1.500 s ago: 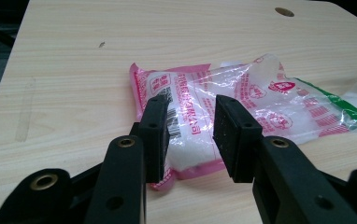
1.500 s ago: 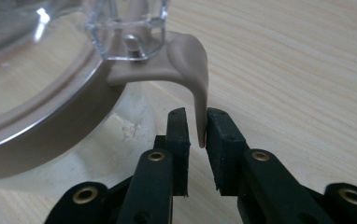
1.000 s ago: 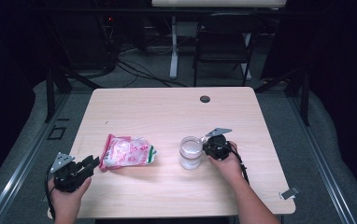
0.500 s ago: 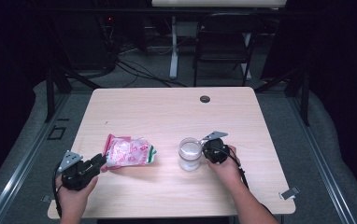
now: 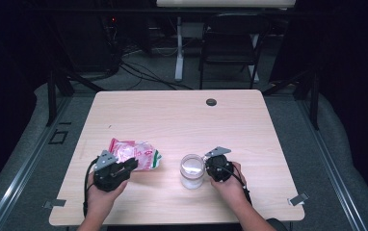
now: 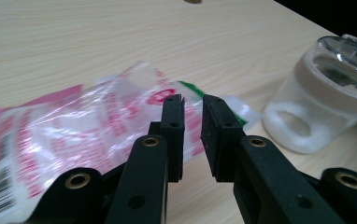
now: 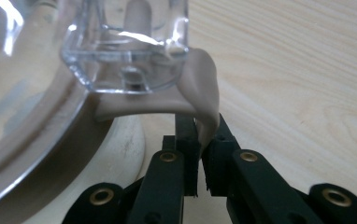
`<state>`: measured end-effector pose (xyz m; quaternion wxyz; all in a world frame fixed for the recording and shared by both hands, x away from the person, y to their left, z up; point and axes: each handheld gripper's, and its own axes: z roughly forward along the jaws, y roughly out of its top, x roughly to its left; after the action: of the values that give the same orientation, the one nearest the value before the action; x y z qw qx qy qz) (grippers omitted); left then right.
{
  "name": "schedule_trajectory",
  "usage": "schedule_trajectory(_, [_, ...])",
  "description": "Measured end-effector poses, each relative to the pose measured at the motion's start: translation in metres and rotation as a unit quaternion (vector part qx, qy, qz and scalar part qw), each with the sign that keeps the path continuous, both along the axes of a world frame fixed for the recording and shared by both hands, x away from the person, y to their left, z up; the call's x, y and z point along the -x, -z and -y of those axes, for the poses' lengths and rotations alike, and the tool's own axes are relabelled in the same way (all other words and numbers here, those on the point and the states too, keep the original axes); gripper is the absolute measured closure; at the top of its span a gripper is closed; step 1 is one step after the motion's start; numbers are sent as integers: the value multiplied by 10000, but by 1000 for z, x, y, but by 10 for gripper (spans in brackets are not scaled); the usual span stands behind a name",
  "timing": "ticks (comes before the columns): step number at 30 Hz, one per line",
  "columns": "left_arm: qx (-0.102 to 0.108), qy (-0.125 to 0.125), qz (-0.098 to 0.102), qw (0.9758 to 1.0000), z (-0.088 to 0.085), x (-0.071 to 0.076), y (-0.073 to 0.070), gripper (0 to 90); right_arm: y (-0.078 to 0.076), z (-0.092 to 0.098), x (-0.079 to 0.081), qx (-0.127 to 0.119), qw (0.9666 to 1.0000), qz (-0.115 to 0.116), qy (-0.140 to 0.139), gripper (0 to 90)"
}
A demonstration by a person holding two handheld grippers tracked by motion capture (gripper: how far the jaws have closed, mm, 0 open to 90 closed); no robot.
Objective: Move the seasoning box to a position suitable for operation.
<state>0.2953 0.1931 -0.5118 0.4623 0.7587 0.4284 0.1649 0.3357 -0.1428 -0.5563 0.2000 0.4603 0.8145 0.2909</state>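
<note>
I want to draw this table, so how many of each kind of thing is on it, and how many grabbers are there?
Pink and clear plastic bag: 1
Clear jar with white powder and a lid: 1
Small dark round spot on the table, cannot tell what it is: 1
Black grabbers: 2, the left gripper and the right gripper
Total: 5

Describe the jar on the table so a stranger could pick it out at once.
On the light wooden table, look at the near edge, right of centre, just left of the right gripper. There stands the jar, a small clear container with white powder in the bottom and a clear lid with a beige tab. Its neighbour, the bag, is flat, crinkled, pink and white.
</note>
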Motion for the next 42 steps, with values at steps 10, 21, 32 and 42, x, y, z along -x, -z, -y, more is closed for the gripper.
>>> schedule_trajectory(10, [-203,450,-141,9987,31,-10,-2,812,-6,3,24,-203,9996,-27,-203,803])
schedule_trajectory(21, [40,576,-412,9975,44,-21,-13,785,-61,29,45,-785,9968,-69,-146,696])
schedule_trajectory(32, [74,813,-362,9960,70,-20,-21,723,-88,29,25,-1093,9939,108,-120,770])
schedule_trajectory(42, [80,1240,-765,9893,67,-7,1,766,-81,28,18,-1488,9886,-80,-222,790])
